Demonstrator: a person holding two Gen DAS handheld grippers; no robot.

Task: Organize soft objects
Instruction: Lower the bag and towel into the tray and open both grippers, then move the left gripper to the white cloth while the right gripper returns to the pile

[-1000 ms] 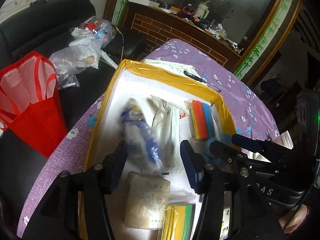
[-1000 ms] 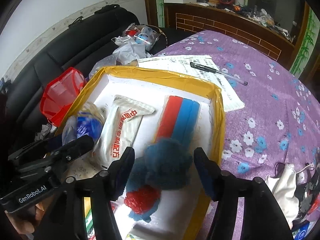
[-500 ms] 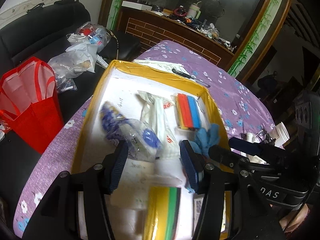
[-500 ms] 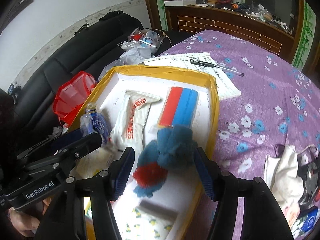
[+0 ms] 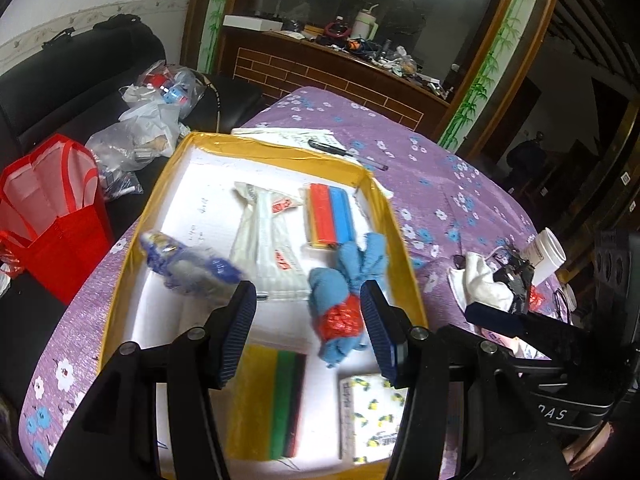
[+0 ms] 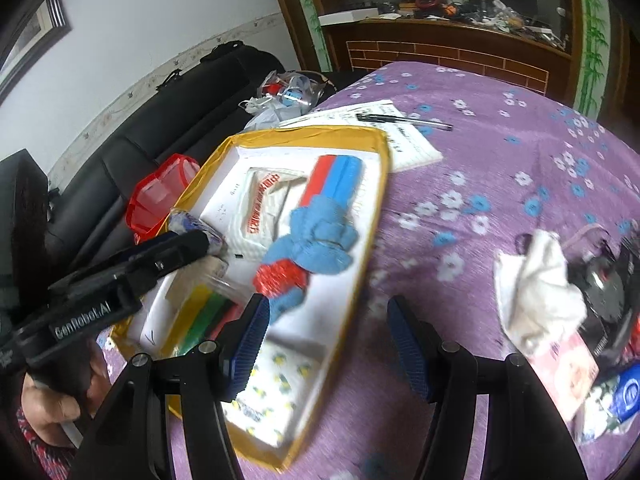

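A white tray with a yellow rim (image 5: 276, 156) (image 6: 376, 184) lies on the purple flowered tablecloth. In it lie a blue and red plush toy (image 5: 346, 286) (image 6: 308, 248), a red-blue sponge block (image 5: 330, 216) (image 6: 334, 178), a white packet (image 5: 268, 236) (image 6: 266, 208), a blue-white wrapped bundle (image 5: 184, 260), a yellow-green sponge pack (image 5: 268, 396) (image 6: 200, 320) and a lemon-print pack (image 5: 370, 416) (image 6: 272, 392). My left gripper (image 5: 308, 332) is open and empty above the tray's near half. My right gripper (image 6: 324, 344) is open and empty over the tray's right rim.
A white cloth (image 6: 536, 284) (image 5: 480, 280) and several small items lie on the table right of the tray. Paper with a pen (image 5: 344, 152) (image 6: 400, 120) lies behind it. A red bag (image 5: 52, 208) and plastic bags (image 5: 148, 128) sit on the black sofa at left.
Both grippers have pulled back and up from the tray. The plush toy, earlier between the right gripper's fingers, now lies in the tray. The right gripper has swung right toward the tray's rim.
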